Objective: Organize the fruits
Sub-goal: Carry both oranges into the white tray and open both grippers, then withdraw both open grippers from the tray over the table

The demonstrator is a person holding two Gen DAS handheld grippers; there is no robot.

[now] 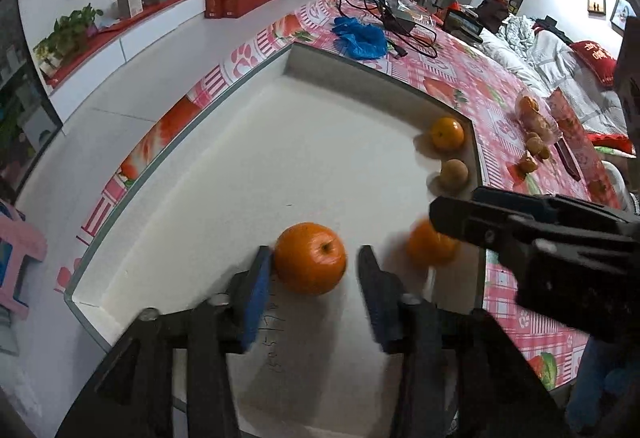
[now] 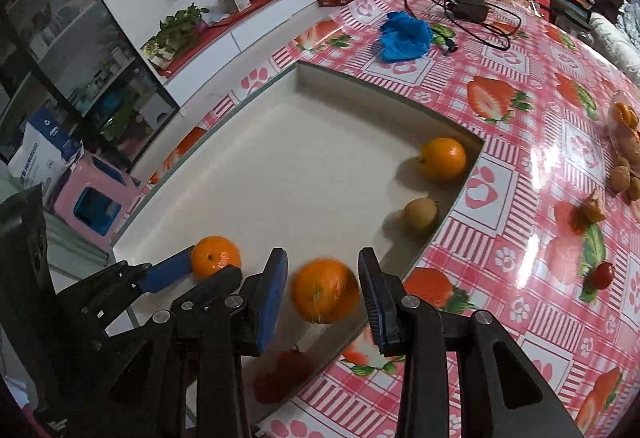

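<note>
A shallow cream tray (image 1: pixel 240 165) lies on the strawberry tablecloth; it also shows in the right wrist view (image 2: pixel 280 157). My left gripper (image 1: pixel 314 270) is open, its left pad touching an orange (image 1: pixel 310 258) that rests in the tray. My right gripper (image 2: pixel 324 290) is open around a blurred orange (image 2: pixel 325 290), which appears free of the pads; that orange shows in the left wrist view (image 1: pixel 430 246) too. Another orange (image 2: pixel 443 157) and a brown kiwi (image 2: pixel 420 214) sit at the tray's far right wall. A red fruit (image 2: pixel 282 378) lies in the tray under my right gripper.
Loose on the cloth to the right are walnuts (image 2: pixel 622 177), a bag of tangerines (image 2: pixel 626 125), a peel piece (image 2: pixel 596 207) and a cherry tomato (image 2: pixel 602 276). Blue gloves (image 2: pixel 404 35) and a black charger with cables (image 2: pixel 464 3) lie beyond the tray.
</note>
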